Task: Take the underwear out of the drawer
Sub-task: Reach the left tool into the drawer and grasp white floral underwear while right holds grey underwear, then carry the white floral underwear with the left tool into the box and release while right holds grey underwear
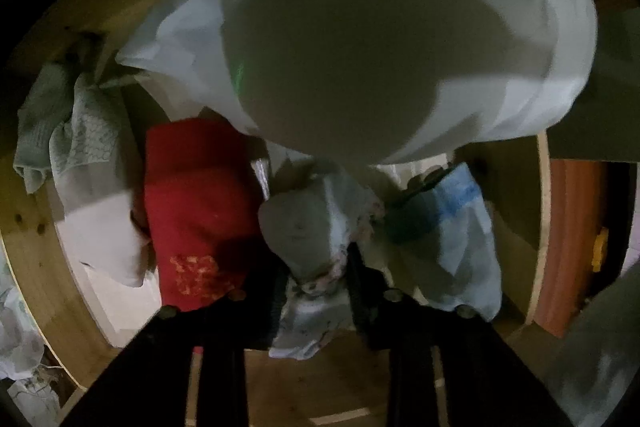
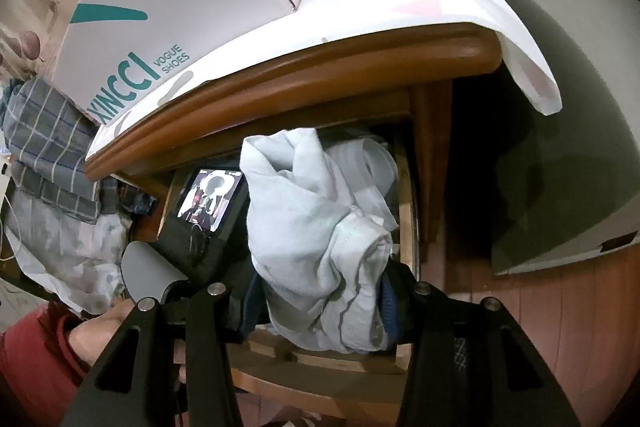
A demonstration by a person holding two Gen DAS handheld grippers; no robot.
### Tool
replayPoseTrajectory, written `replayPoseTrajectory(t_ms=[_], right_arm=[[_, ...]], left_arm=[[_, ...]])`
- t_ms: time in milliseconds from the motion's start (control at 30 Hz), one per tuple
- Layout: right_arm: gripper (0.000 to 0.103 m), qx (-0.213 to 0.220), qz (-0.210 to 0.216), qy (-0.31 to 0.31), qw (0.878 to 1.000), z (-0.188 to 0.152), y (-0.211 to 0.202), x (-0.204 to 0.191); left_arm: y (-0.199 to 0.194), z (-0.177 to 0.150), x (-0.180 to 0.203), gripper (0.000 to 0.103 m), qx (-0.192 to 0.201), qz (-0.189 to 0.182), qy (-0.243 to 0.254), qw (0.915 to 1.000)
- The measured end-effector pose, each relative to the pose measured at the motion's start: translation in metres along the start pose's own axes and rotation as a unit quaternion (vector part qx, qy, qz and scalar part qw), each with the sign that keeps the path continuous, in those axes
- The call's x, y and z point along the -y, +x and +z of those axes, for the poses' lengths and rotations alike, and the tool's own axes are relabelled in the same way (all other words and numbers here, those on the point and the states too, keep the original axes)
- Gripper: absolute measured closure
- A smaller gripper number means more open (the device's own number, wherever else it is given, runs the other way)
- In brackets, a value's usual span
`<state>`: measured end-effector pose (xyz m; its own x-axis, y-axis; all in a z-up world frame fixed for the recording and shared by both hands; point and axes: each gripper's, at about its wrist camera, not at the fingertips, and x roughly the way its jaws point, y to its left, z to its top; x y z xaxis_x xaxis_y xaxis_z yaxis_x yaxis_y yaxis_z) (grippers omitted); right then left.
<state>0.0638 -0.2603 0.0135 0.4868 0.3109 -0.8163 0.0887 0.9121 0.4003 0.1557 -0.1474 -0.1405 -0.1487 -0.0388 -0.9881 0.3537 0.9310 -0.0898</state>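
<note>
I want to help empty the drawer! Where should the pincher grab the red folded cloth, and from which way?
Best guess: pinch the red folded cloth across its narrow width, near the middle, coming straight down from above. It lies flat in the drawer with other clothes close beside it, so the sides look blocked. The left gripper is already shut on a pale floral piece.

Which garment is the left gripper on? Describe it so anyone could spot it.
Look into the open wooden drawer. Between the folded red garment and the blue-and-white one lies a pale bluish-white bundle with the left gripper closing on it. Only it has small floral trim along its edge.
</note>
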Motion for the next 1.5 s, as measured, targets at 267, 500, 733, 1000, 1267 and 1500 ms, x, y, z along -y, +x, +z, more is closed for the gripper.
replayPoseTrajectory(t_ms=[267, 500, 733, 1000, 1267, 1500], right_arm=[[0.058, -0.003, -0.004, -0.008, 1.0, 0.0, 0.0, -0.001], [0.058, -0.005, -0.007, -0.007, 1.0, 0.001, 0.001, -0.001], [0.058, -0.009, -0.018, -0.01, 1.0, 0.001, 0.005, -0.002], [0.058, -0.021, -0.039, -0.015, 0.999, 0.0, 0.014, -0.003], [0.058, -0.024, -0.067, -0.009, 0.997, -0.001, 0.018, 0.002], [0.058, -0.029, -0.084, -0.001, 0.996, -0.002, 0.023, 0.005]], left_arm=[[-0.028, -0.012, -0.014, 0.09, 0.045, -0.016, 0.002, 0.9988], [-0.047, -0.042, -0.023, 0.091, 0.075, -0.02, 0.011, 0.9969], [-0.075, -0.074, -0.047, 0.091, 0.105, -0.009, 0.013, 0.9944], [-0.128, -0.111, -0.073, 0.091, 0.163, 0.018, -0.004, 0.9864], [-0.185, -0.143, -0.099, 0.091, 0.213, 0.041, -0.031, 0.9756], [-0.243, -0.169, -0.119, 0.091, 0.252, 0.047, -0.046, 0.9656]])
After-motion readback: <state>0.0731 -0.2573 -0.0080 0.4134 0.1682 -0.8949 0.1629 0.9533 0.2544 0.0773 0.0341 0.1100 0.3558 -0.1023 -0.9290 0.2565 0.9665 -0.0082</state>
